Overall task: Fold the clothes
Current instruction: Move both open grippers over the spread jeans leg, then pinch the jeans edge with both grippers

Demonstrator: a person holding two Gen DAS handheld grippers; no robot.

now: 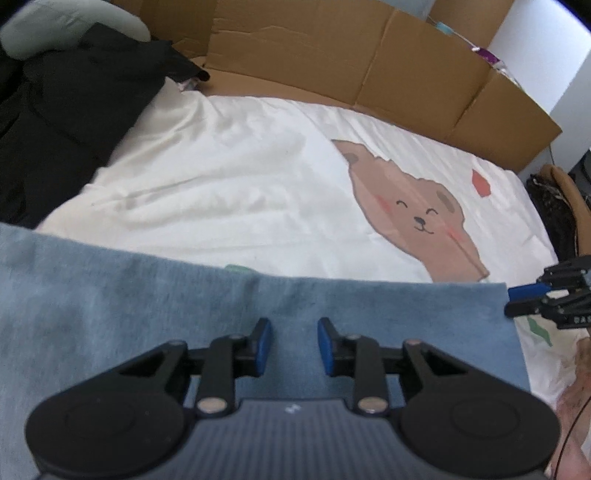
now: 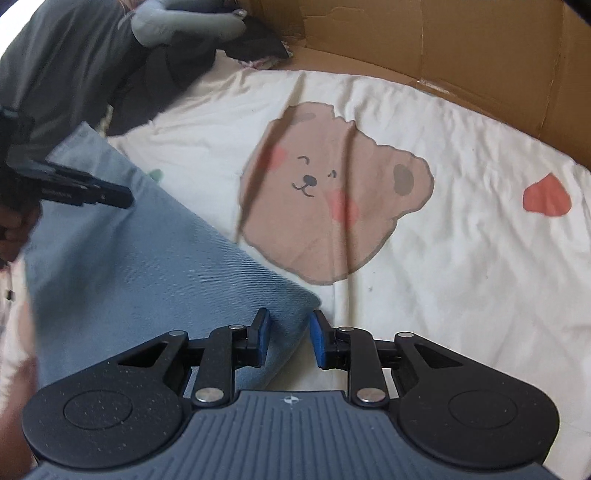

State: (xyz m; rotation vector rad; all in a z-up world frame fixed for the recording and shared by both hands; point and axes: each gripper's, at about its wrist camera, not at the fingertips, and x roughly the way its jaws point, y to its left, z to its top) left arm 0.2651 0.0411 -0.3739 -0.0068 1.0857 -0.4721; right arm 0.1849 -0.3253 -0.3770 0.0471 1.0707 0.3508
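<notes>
A light blue garment (image 1: 147, 295) lies flat on the white bear-print bed sheet (image 1: 221, 184), its far edge straight. My left gripper (image 1: 294, 345) hovers over the garment's middle with its jaws apart and nothing pinched. In the left wrist view my right gripper (image 1: 515, 300) sits at the garment's right corner. In the right wrist view that corner of the blue garment (image 2: 129, 277) lies under and between the parted pads of my right gripper (image 2: 290, 338), which do not press on it. My left gripper (image 2: 122, 197) shows at the left, over the cloth.
Brown cardboard walls (image 1: 295, 55) (image 2: 443, 37) stand along the bed's far side. A pile of black clothes (image 1: 74, 110) (image 2: 55, 55) with a grey soft item (image 2: 177, 26) fills the far left corner. A person's hand (image 2: 14, 229) holds the left gripper.
</notes>
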